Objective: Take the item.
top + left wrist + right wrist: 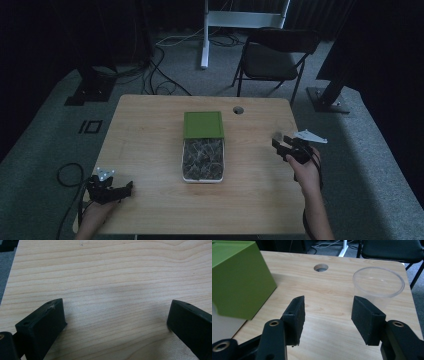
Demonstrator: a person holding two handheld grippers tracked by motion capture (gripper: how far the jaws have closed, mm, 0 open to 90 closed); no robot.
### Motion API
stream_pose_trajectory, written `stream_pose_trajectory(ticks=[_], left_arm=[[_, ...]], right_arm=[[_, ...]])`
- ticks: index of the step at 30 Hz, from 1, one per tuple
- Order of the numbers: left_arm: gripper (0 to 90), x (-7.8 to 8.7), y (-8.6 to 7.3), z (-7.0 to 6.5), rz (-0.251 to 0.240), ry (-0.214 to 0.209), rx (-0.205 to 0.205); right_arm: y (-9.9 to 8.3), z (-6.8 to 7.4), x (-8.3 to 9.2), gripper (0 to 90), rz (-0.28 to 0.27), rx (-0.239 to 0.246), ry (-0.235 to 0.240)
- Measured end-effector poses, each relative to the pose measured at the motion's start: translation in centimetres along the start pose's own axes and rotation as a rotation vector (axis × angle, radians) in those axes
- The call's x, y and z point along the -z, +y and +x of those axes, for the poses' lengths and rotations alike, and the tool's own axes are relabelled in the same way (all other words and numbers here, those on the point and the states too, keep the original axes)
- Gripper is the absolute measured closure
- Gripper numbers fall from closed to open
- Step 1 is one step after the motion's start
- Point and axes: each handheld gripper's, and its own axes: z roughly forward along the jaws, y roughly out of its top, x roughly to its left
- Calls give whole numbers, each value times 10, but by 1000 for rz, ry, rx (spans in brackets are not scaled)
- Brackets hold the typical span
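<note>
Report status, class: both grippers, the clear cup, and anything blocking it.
Right gripper open, nothing between jaws, clear cup just ahead. Left gripper open over bare table. Nothing blocks the cup.

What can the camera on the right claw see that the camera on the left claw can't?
The right gripper view shows a clear plastic cup standing upright just beyond the right claw, a green lid at its left, a round hole in the tabletop and a black chair behind. The left gripper view shows the left claw, open over bare wood. Both show the wooden table and two black jaws standing apart with nothing between them.
</note>
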Motion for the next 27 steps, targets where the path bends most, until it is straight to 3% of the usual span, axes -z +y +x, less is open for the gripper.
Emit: stream_pose_trajectory(ticks=[17, 27], left_arm=[[23, 0, 0, 0, 0, 0, 0], [22, 0, 0, 0, 3, 0, -5]], right_arm=[[-46, 4, 3, 341, 16, -18, 19], [-64, 4, 4, 295, 64, 2, 27]])
